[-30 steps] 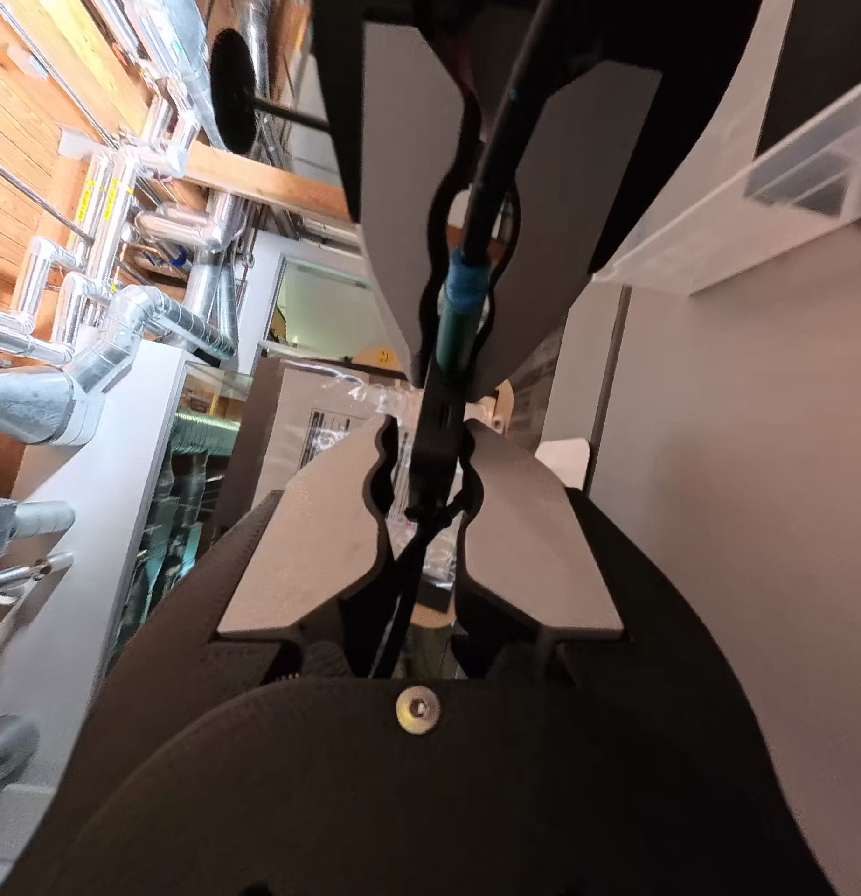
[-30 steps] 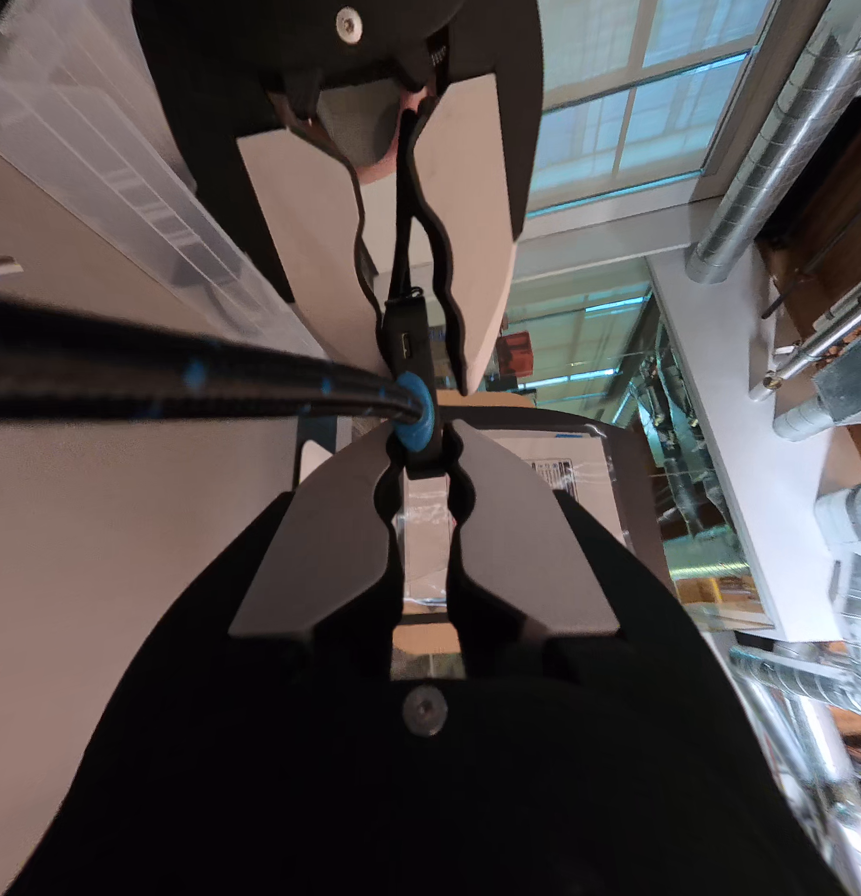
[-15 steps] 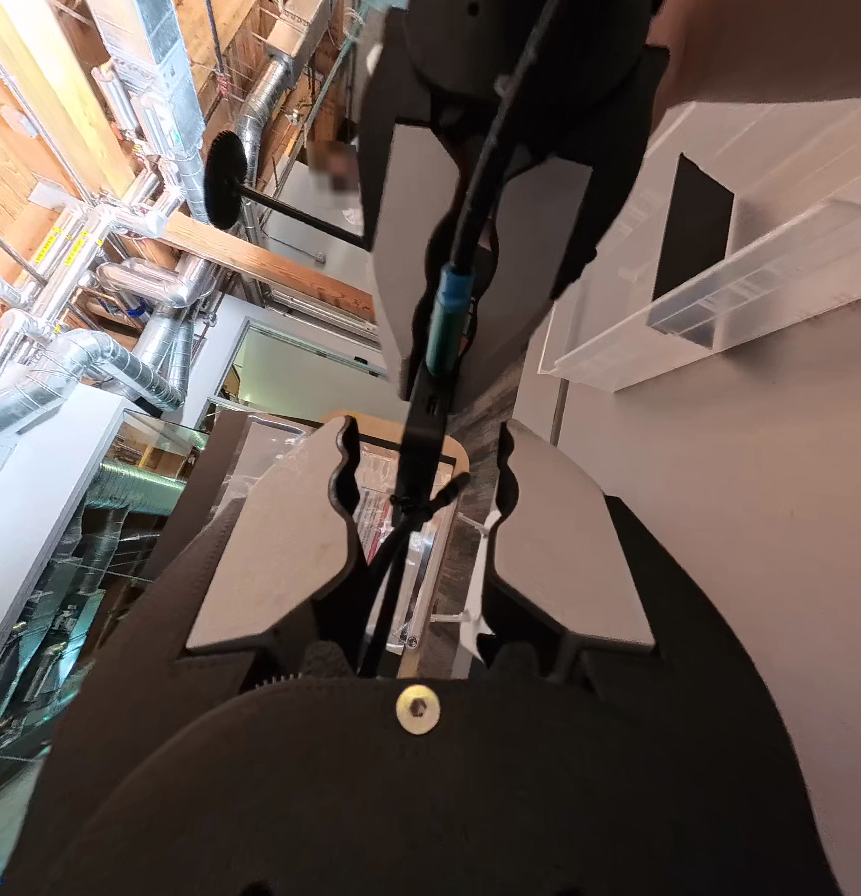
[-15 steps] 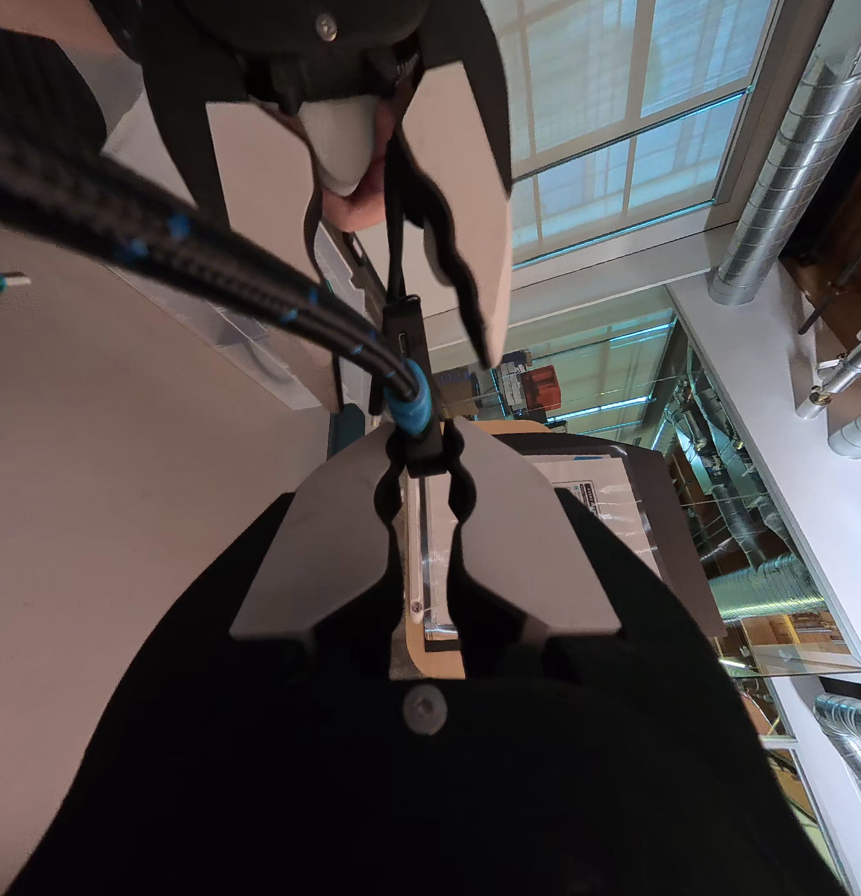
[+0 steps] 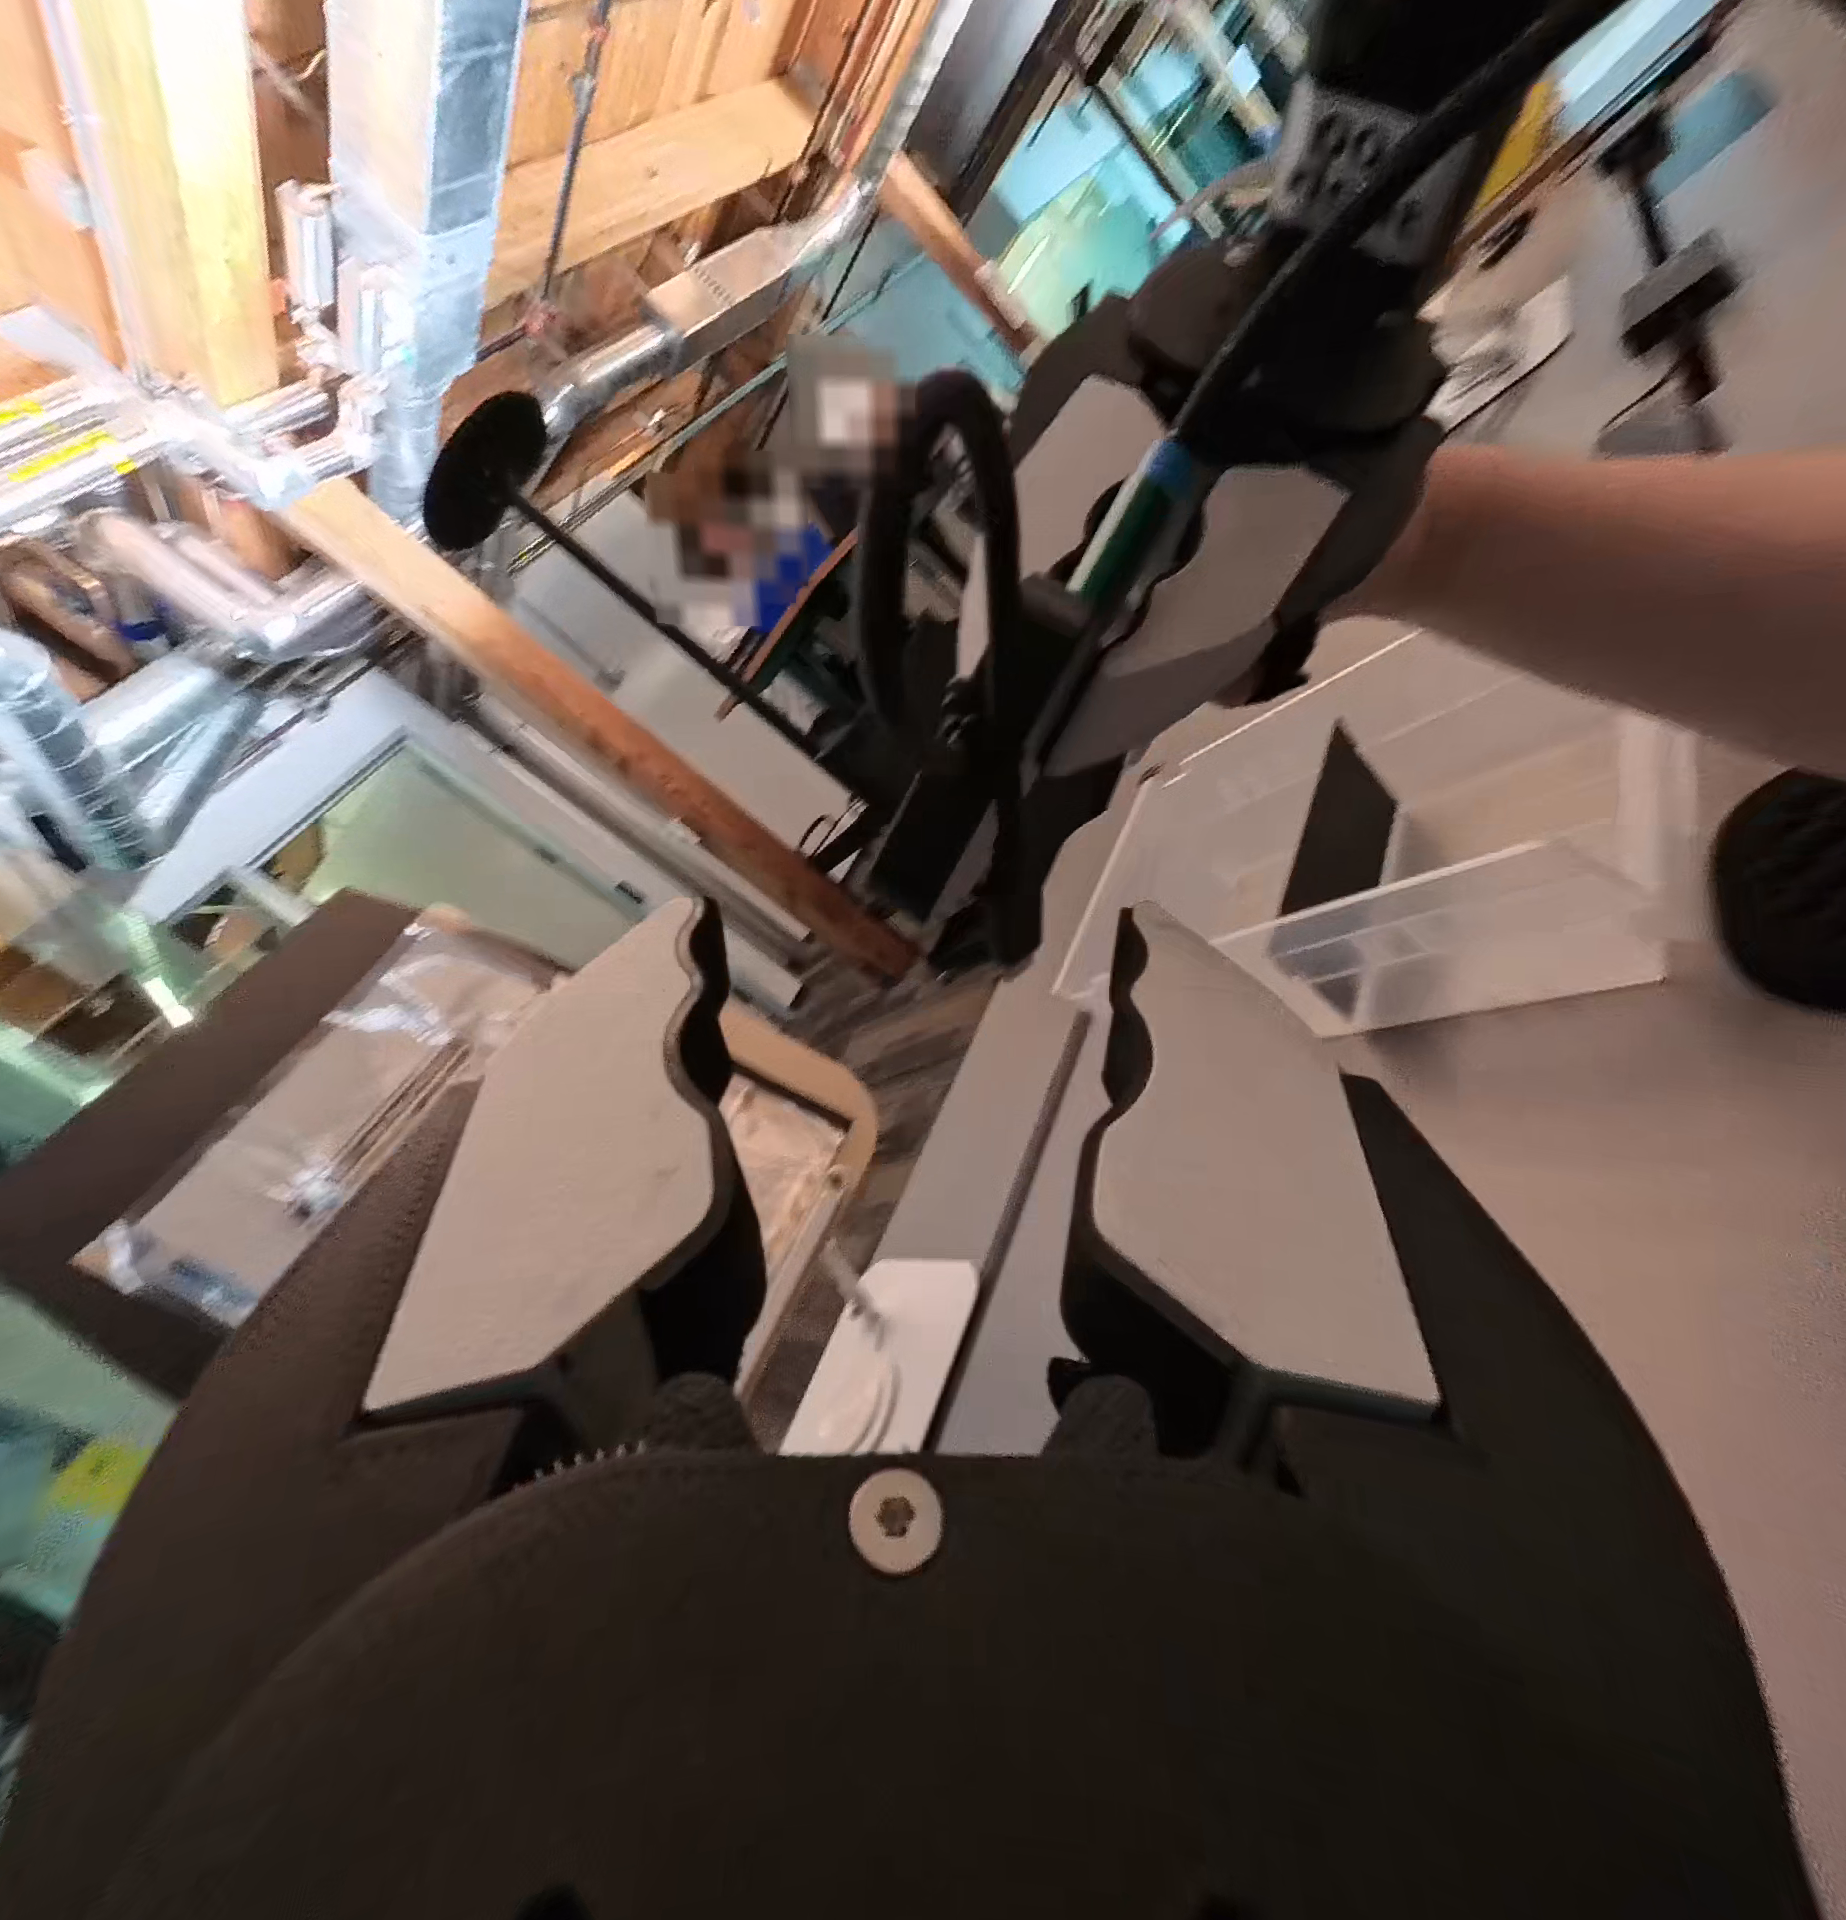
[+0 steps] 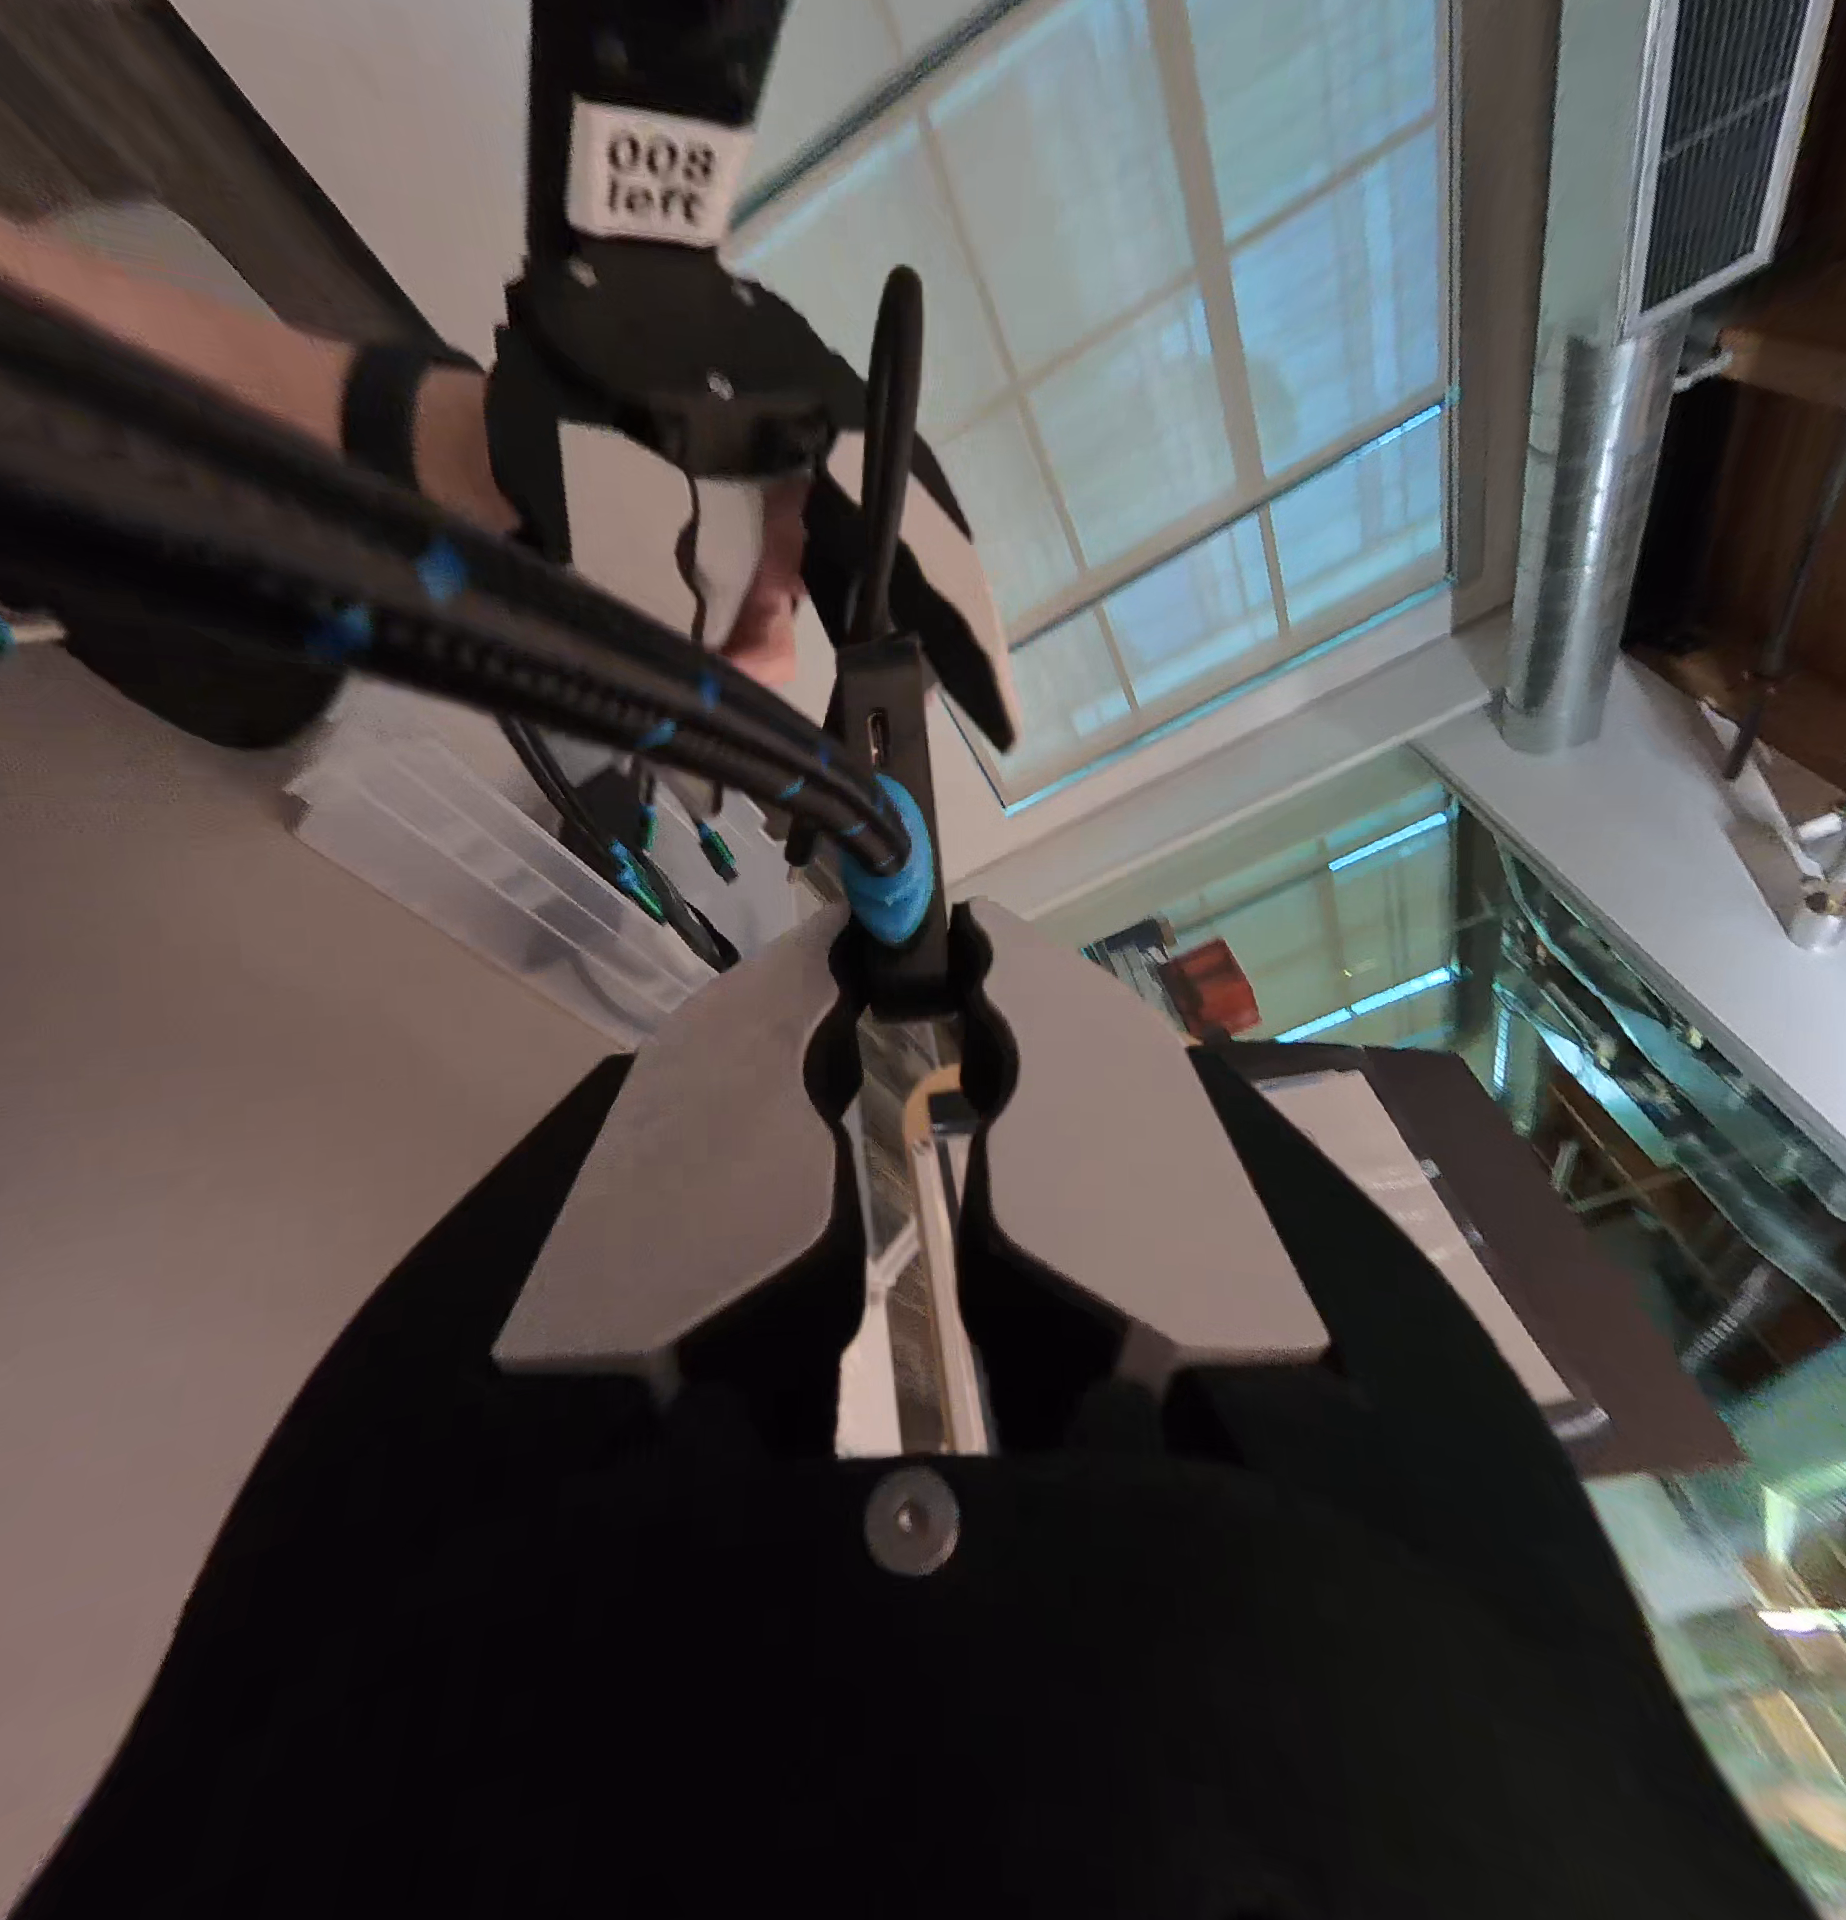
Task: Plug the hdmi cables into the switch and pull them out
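Observation:
My right gripper [image 6: 903, 961] is shut on the lower end of the slim black switch [image 6: 888, 727] and holds it up in the air. A blue HDMI plug [image 6: 898, 878] sits in the switch's side, and its braided black cables [image 6: 483, 634] run off to the left. The switch's own thin black cable [image 6: 888, 447] loops upward. My left gripper [image 5: 914, 935] is open and empty, apart from the switch. It also shows in the right wrist view [image 6: 836, 613], jaws spread around the thin cable. The left wrist view shows the right gripper [image 5: 1116, 613] gripping the switch [image 5: 1049, 623].
A clear acrylic bin [image 5: 1438, 935] stands on the grey table [image 5: 1573, 1403]. Loose cable ends with green and blue plugs [image 6: 644, 873] hang by it. A white pad [image 5: 903, 1340] lies at the table edge. A dark tray with plastic bags [image 5: 223, 1101] is to the left. A forearm [image 5: 1625, 603] reaches in.
My left gripper opened, let go of the switch's end and drew back from it. My right gripper kept its hold on the switch with the blue plug in it.

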Available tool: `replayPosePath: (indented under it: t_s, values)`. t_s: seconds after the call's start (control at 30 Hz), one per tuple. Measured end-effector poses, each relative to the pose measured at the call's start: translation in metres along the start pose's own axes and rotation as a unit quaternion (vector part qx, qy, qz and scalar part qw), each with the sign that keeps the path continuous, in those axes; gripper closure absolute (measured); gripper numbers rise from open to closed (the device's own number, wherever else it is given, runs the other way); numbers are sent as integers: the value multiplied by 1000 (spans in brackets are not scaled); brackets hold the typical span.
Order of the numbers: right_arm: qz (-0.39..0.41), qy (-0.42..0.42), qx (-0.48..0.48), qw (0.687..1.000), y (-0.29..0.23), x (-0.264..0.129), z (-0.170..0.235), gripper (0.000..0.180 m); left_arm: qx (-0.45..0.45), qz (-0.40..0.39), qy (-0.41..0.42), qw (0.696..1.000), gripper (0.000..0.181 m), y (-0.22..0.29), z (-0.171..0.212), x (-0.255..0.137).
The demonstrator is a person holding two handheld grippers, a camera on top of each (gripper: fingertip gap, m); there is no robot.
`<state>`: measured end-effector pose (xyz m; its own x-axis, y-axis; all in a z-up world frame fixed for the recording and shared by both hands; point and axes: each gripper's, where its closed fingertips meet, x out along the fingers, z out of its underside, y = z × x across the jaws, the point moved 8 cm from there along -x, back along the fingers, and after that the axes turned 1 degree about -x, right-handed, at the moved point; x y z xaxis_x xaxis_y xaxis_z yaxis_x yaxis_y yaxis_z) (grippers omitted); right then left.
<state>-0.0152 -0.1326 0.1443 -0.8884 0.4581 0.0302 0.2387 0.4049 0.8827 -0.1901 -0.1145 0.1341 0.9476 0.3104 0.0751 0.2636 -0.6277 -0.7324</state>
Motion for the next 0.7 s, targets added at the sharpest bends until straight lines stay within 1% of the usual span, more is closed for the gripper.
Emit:
replayPosePath:
  t_s: [0.1,0.23,0.3,0.4,0.47,0.5,0.57,0.63,0.7]
  values:
    - [-25,8,5,1000,-4,4,-4,164,31,5,2,999,120,15,-5,14]
    - [-64,4,14,998,-11,9,-4,164,84,-6,-26,996,129,30,-2,29]
    - [-80,-7,15,997,-15,13,-1,164,115,-14,-29,993,139,34,2,32]
    - [-56,-18,20,998,-12,13,6,157,150,-24,-42,988,159,33,11,34]
    - [-41,-37,21,998,-10,14,13,148,172,-40,-62,982,164,32,17,36]
    - [-44,-54,27,997,-10,13,18,150,184,-52,-78,978,165,29,20,36]
    - [-19,-93,40,995,-3,5,29,152,218,-75,-109,967,165,20,26,30]
    - [2,-86,93,992,6,-9,38,154,257,-109,-141,950,164,9,32,21]
    - [-7,-34,206,978,14,-15,42,156,280,-143,-171,934,164,-1,35,14]
